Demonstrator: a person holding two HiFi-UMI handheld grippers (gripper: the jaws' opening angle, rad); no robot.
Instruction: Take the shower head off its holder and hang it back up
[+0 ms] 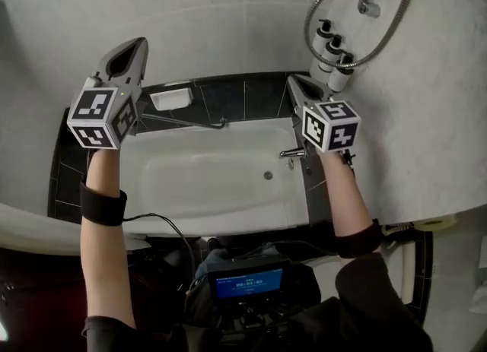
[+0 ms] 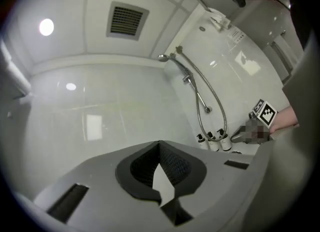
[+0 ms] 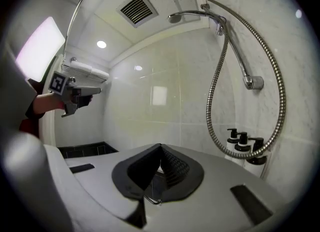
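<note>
Both pairs of jaws are closed and empty; left gripper (image 1: 137,45) and right gripper (image 1: 294,83) hover over the bathtub (image 1: 205,176), shower head (image 3: 175,18) mounted.

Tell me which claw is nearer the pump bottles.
Right. The right claw sits close beside the pump bottles; the left claw is across the bathtub, near the soap dish.

White bathtub (image 1: 205,179) — dark-tiled surround (image 1: 228,98)

Chrome shower head (image 3: 175,17), sitting in holder (image 3: 218,24) at wall rail's (image 3: 235,53) top end, metal hose (image 3: 280,100) hanging looped below
</note>
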